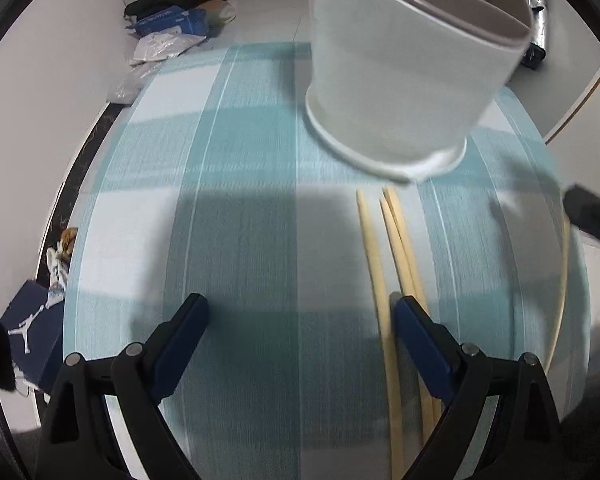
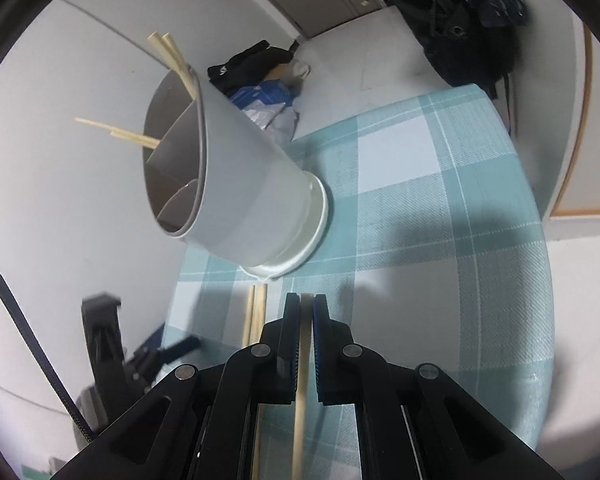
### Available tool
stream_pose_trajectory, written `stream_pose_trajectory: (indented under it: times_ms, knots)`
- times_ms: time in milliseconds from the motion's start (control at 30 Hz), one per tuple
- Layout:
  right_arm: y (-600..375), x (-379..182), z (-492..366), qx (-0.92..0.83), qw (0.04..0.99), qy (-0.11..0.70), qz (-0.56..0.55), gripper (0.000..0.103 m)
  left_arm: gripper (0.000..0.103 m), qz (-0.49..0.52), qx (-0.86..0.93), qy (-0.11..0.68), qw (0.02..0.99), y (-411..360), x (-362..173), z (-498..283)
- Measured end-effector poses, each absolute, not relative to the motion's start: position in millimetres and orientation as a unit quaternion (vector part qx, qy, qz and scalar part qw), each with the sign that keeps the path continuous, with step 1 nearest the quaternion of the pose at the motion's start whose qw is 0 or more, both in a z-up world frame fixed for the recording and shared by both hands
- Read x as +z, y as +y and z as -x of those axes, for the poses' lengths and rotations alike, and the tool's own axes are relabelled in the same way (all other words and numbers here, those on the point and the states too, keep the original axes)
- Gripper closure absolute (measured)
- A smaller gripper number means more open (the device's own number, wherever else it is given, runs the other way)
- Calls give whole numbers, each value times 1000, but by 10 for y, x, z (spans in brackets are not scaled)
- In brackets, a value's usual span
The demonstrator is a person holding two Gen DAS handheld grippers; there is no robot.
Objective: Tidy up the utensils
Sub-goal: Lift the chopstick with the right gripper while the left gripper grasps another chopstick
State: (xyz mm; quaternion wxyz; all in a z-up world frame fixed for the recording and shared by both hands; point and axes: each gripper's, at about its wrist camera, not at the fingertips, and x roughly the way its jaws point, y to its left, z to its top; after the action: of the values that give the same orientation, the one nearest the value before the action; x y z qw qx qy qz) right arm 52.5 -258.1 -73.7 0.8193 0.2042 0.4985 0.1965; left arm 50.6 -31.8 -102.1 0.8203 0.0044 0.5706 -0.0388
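The right gripper (image 2: 307,300) is clamped on one chopstick (image 2: 303,360); the left gripper (image 1: 300,312) hangs apart over the bench (image 1: 240,200). Loose chopsticks (image 1: 396,248) lie before the holder (image 2: 252,184). A thin grip may let it swivel and miss its compartment.

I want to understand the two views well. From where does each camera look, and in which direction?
Left wrist: sits behind the open left tool, low over the checked cloth, facing the white holder and loose chopsticks.
Right wrist: sits behind the right tool, shut on one chopstick, facing the holder.
Shared: holder, cloth, loose chopsticks.
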Motion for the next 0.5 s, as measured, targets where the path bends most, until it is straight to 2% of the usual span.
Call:
stream_pose_trajectory:
  times_ms: [100, 200, 300, 367, 400, 500]
  knots:
    - [-2551, -740, -513, 202, 817, 498, -207, 98, 13, -9, -38, 566, 823, -346, -1021, -573]
    - [-2544, -702, -508, 210, 818, 492, -211, 98, 26, -5, -46, 567, 823, -375, -1010, -618]
    - [-2540, -619, -477, 219, 821, 484, -210, 98, 57, 1, -42, 562, 826, -432, -968, -676]
    - [-2542, -586, -463, 222, 822, 480, -210, 98, 95, 6, -40, 562, 826, -450, -959, -704]
    - [-2544, -570, -457, 223, 822, 480, -211, 98, 100, 10, -40, 564, 824, -462, -959, -715]
    - [-2542, -542, -465, 223, 825, 475, -211, 98, 101, 37, -31, 557, 829, -444, -950, -685]
